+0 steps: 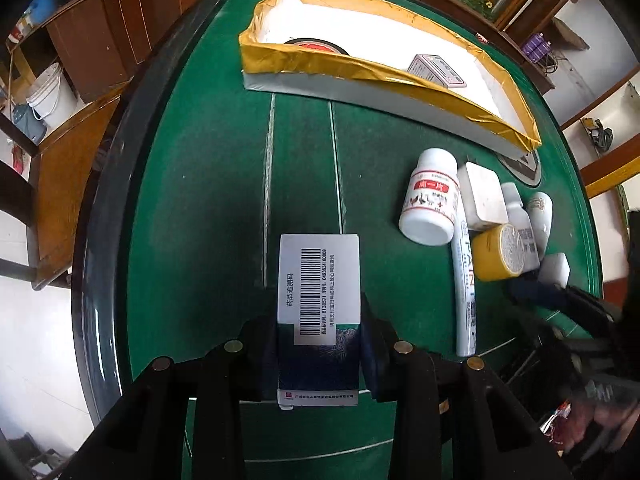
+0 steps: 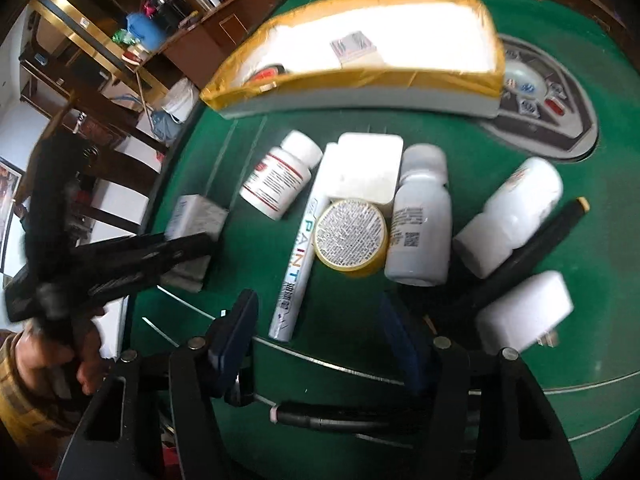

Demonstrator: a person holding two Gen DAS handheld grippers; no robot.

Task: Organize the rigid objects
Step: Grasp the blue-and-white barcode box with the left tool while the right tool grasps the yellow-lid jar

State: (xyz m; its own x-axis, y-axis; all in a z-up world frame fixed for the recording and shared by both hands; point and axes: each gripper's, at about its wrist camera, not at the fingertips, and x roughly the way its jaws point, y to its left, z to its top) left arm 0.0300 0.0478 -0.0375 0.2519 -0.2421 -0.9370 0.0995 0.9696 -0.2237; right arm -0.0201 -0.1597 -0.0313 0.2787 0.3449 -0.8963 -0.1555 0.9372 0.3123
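My left gripper is shut on a blue-and-white medicine box with a barcode, held above the green table. It also shows in the right wrist view at the left. A white box with gold-taped rim stands at the back and holds a tape roll and a small carton. My right gripper is open and empty above the table, near a white paint marker, a yellow tin and white bottles.
More white bottles, a white flat case, a black marker and a white plug block lie on the right. A black pen lies under my right gripper. Wooden furniture and a bucket stand beyond the table's left edge.
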